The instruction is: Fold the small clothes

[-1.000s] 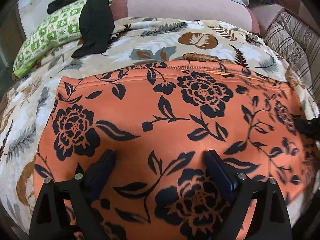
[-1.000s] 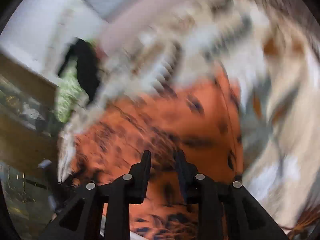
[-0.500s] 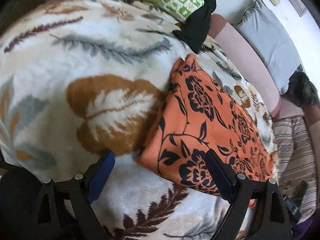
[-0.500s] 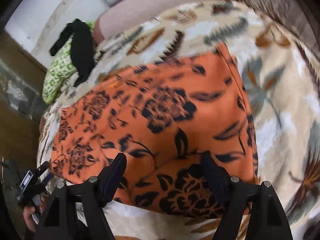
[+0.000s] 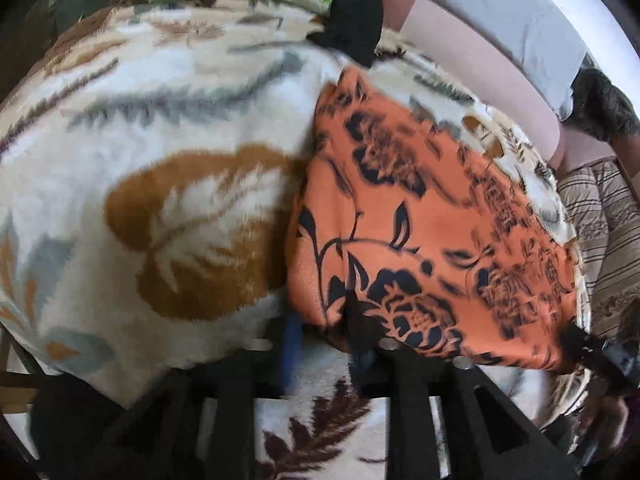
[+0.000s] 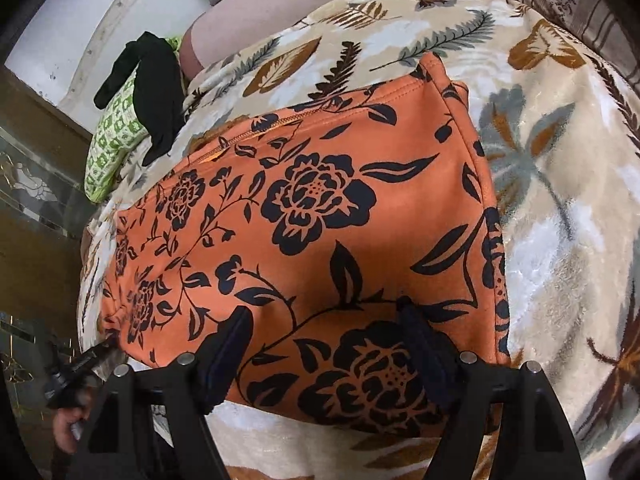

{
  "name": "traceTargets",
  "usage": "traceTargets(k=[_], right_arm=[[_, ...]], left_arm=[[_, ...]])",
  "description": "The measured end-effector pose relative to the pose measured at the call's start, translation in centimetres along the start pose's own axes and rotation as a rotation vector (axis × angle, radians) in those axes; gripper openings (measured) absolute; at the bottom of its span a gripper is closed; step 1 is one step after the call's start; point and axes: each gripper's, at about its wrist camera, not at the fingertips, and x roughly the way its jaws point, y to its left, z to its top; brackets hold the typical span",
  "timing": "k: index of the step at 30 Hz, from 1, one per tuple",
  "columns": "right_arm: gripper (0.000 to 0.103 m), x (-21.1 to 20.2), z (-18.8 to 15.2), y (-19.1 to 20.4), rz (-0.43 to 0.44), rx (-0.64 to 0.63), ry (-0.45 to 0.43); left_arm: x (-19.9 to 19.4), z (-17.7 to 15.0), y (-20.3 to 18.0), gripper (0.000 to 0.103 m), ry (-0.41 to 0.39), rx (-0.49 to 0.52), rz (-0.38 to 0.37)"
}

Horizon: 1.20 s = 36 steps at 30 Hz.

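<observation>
Leaf-print blanket (image 6: 560, 184) is covered by one orange floral garment (image 6: 320, 208); its near corner is pinched by the left gripper (image 5: 324, 320), while the right gripper (image 6: 324, 344) is spread over its near edge

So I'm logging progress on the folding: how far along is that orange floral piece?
Done: the orange floral garment lies flat as a neat rectangle on the leaf-print blanket. In hand: the left gripper has closed in on its near corner, apparently pinching it; the right gripper hovers open over the near edge. Left: probably another fold, plus the black garment on the green patterned cloth.
</observation>
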Motion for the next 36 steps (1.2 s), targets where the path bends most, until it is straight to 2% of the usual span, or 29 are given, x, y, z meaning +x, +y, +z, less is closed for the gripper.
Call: traceTargets(k=[2,4,7,11,14,15,16,17,18,19,20,22,23,24,25,26,28,31,32,35,36], right_arm=[[0.079,0.0,0.1,-0.2,0.013,-0.004,0.007],[0.079,0.1,0.2,-0.3,0.02,-0.008,0.013],[0.079,0.1,0.3,-0.3,0.024,-0.006,0.018],[0.08,0.0,0.0,-0.4,0.037,0.004,0.011],[0.08,0.0,0.0,-0.6,0.05,0.007,0.011],[0.08,0.0,0.1,-0.6,0.051,0.008,0.012],[0.08,0.0,0.1,-0.6,0.053,0.01,0.014],[0.08,0.1,0.1,-0.6,0.053,0.009,0.015],[0.08,0.1,0.2,-0.6,0.051,0.007,0.017],[0.08,0.1,0.2,-0.5,0.049,0.005,0.018],[0.081,0.2,0.1,-0.4,0.048,0.004,0.018],[0.081,0.2,0.0,-0.3,0.047,0.001,0.013],[0.082,0.3,-0.1,-0.3,0.045,-0.002,0.012],[0.082,0.4,-0.1,-0.2,0.043,-0.007,0.011],[0.084,0.5,-0.1,-0.1,0.041,-0.012,0.013],[0.085,0.5,0.0,0.0,0.038,-0.014,0.015],[0.085,0.5,0.2,0.2,0.027,-0.021,0.026],[0.085,-0.1,0.5,-0.1,0.048,0.002,0.032],[0.085,-0.5,0.8,-0.3,0.061,0.025,0.026],[0.085,-2.1,2.4,-0.5,0.111,0.061,-0.04],[0.085,-2.6,3.6,-0.6,0.163,0.079,-0.062]], left_arm=[[-2.3,1.6,-0.3,0.067,-0.088,0.013,-0.02],[-3.0,3.6,-0.4,0.078,-0.138,0.006,-0.035],[-0.1,8.0,-0.8,0.078,-0.102,0.038,-0.043],[4.8,11.7,-1.5,0.078,-0.025,0.045,-0.063],[7.7,13.7,-1.8,0.078,0.003,0.06,-0.017],[9.1,14.2,-1.6,0.078,0.045,0.061,-0.012],[10.3,14.3,-1.1,0.075,0.096,0.043,-0.003],[10.6,14.6,-0.7,0.062,0.097,0.019,0.003],[10.3,15.0,-0.8,0.041,0.086,0.026,0.01],[9.9,15.5,-1.1,0.012,0.094,0.045,-0.006],[8.9,15.8,-1.3,0.01,0.067,0.05,-0.004],[6.5,15.6,-3.0,0.004,-0.057,0.147,0.042],[6.6,15.2,-3.4,0.004,-0.075,0.181,0.059],[8.0,14.8,-3.5,0.004,-0.034,0.209,0.093],[9.9,14.4,-3.2,0.007,0.023,0.219,0.133],[10.7,14.0,-3.0,0.013,0.03,0.226,0.149],[9.5,13.7,-3.8,0.015,-0.019,0.253,0.158],[6.2,12.9,-5.2,0.046,-0.074,0.28,0.116],[4.6,12.2,-5.7,0.051,-0.117,0.311,0.11],[1.8,10.2,-7.2,0.062,-0.178,0.368,0.091],[0.9,9.2,-7.8,0.063,-0.176,0.374,0.068]])
